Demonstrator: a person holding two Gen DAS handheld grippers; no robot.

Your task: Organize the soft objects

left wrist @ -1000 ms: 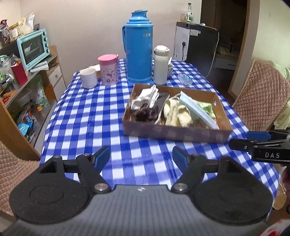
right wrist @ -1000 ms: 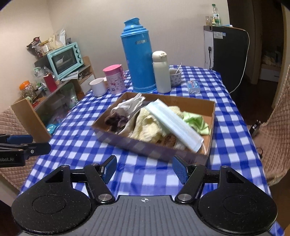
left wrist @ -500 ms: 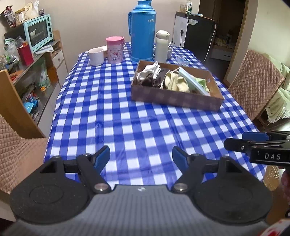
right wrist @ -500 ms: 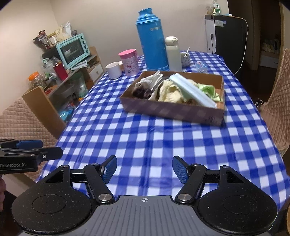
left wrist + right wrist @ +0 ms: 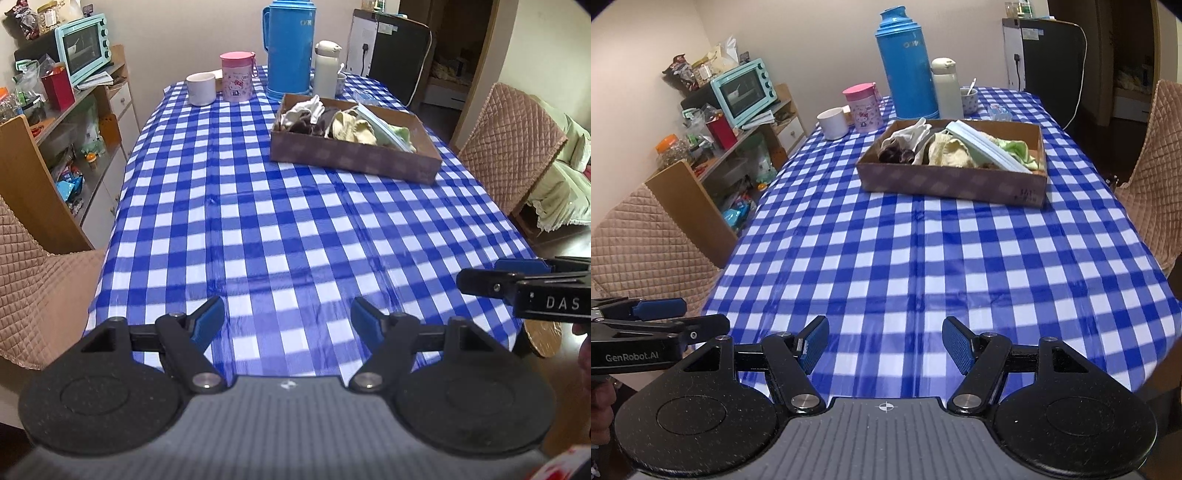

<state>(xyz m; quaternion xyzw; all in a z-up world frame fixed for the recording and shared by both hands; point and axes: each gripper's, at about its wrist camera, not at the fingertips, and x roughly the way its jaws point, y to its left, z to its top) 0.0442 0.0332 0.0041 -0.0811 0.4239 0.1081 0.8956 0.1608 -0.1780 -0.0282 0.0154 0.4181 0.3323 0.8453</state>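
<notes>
Both our grippers have drawn back from the box point(image 5: 951, 186), now far up the table point(image 5: 295, 236). Our left gripper point(image 5: 287, 319) and right gripper point(image 5: 885, 341) gape empty; the soft things point(image 5: 945, 147) lie in the box.

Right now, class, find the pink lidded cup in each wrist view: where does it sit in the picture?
Left wrist view: pink lidded cup at upper centre-left, between the white mug and the blue thermos.
Right wrist view: upper centre, again between white mug and blue thermos.
Shared landmark: the blue thermos.
</notes>
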